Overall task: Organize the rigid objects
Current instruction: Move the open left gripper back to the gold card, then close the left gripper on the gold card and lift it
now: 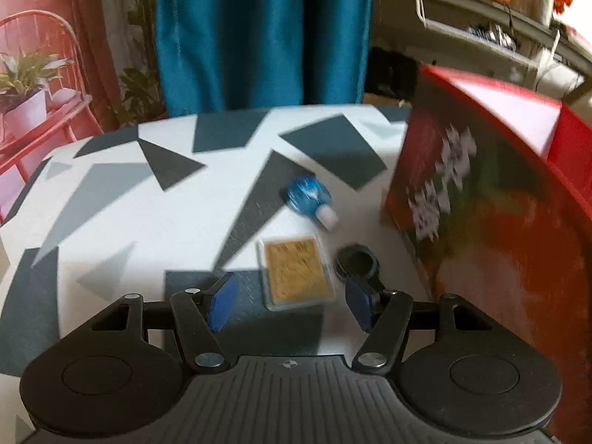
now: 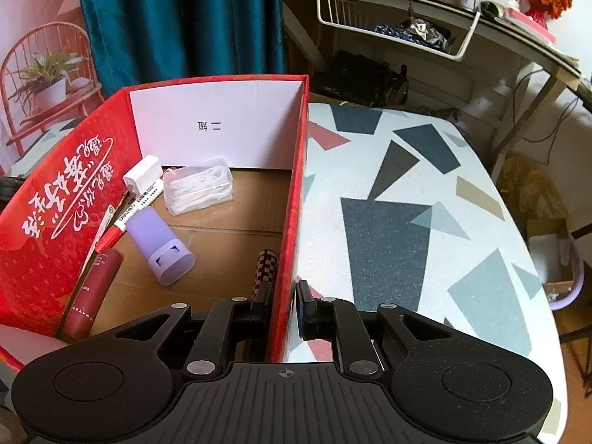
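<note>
While the R gripper (image 2: 283, 309) is clamped on the red box (image 2: 292, 199) wall, the L gripper (image 1: 290, 301) hangs w/ jaws apart, empty, over a gold card case (image 1: 296, 272) on the table (image 1: 111, 199).

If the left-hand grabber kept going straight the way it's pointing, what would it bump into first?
Most likely the flat clear case with a tan insert, lying on the table just ahead of the open left gripper. Depth is hard to judge in this blurred view.
</note>
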Demonstrator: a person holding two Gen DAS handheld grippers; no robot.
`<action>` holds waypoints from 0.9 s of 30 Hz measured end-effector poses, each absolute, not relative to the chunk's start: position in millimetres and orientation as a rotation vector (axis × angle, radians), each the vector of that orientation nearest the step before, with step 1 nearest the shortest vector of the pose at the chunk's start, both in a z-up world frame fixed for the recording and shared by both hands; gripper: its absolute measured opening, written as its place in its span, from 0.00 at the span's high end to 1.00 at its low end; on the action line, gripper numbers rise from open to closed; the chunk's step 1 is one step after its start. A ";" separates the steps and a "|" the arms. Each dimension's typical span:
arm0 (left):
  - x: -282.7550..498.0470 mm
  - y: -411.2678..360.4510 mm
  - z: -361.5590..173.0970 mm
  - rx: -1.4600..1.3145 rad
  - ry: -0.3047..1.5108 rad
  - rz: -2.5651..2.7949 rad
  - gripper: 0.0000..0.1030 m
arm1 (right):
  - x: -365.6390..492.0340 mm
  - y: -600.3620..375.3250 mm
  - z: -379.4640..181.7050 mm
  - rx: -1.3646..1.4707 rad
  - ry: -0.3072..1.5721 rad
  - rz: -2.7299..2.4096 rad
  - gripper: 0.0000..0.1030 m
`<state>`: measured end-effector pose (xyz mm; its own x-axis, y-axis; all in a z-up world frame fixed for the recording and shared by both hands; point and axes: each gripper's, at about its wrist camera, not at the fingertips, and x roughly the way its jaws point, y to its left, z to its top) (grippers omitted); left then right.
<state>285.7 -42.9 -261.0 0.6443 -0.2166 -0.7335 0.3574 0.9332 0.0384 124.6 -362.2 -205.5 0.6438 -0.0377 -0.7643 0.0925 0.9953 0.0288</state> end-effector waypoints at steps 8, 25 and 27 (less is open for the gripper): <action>289.0 -51.4 -266.2 0.217 0.802 -0.279 0.34 | 127.1 -364.2 -207.0 0.065 0.867 -0.067 0.87; 301.8 -63.7 -267.3 0.207 0.774 -0.259 0.53 | 125.4 -365.4 -208.7 0.080 0.853 -0.066 0.88; 296.4 -62.0 -267.2 0.207 0.771 -0.261 0.53 | 125.3 -365.0 -208.4 0.082 0.853 -0.069 0.88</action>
<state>296.4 -62.0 -267.2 0.6878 -0.1565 -0.7088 0.3066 0.9477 0.0882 125.3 -365.0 -208.4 0.6561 -0.0276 -0.7541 0.0932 0.9946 0.0447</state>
